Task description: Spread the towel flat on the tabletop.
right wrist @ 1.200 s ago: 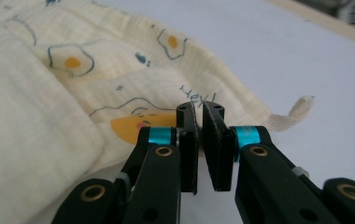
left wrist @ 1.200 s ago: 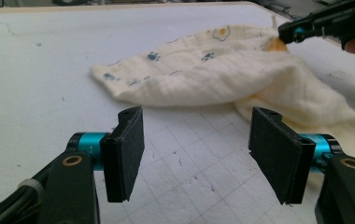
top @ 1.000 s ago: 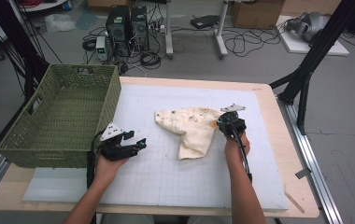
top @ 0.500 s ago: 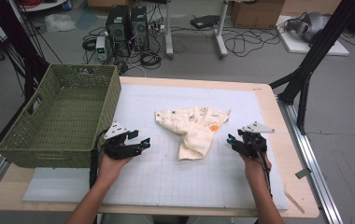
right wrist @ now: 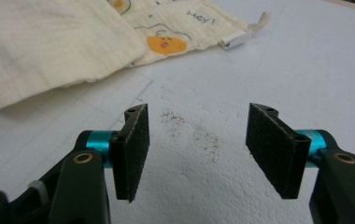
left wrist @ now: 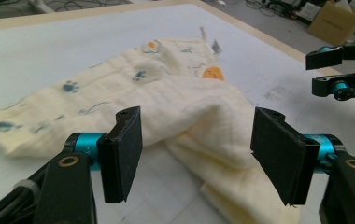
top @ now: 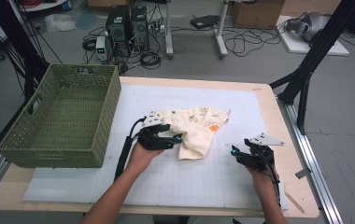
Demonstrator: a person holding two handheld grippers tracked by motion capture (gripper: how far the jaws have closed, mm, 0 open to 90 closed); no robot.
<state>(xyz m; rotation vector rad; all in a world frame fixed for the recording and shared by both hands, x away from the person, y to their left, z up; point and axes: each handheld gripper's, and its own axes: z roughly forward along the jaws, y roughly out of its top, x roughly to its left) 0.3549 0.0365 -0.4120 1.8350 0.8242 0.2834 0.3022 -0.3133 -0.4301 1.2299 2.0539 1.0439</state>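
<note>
White gridded matting (top: 119, 186) is covering the wooden table (top: 294, 205), and both forearms are coming in from six o'clock. Nearest on the right, the right gripper (top: 241, 155) is hovering over bare mat at about four o'clock of the table, well apart from the cloth; its jaws have just been opening and are standing wide with nothing between them, as the right gripper view is showing (right wrist: 194, 149), with only speckled mat beneath. A little farther in, the left gripper (top: 178, 138) is sitting right at the cloth's near-left edge, jaws pointing toward three o'clock. In the left gripper view (left wrist: 194, 154) its jaws have just been opening a touch and are standing wide, straddling a raised fold of the cloth (left wrist: 185, 107) without the pads pressing on it. That cream cloth (top: 196, 128), printed with blue paws and an orange blob, is lying crumpled at the table's centre, its tagged corner pointing toward two o'clock. Farther left, at nine to ten o'clock, the green woven basket (top: 35, 144) is sitting on the table's edge. Beyond, at twelve o'clock, computer towers (top: 129, 23) and cables (top: 245, 44) are crowding the floor.
</note>
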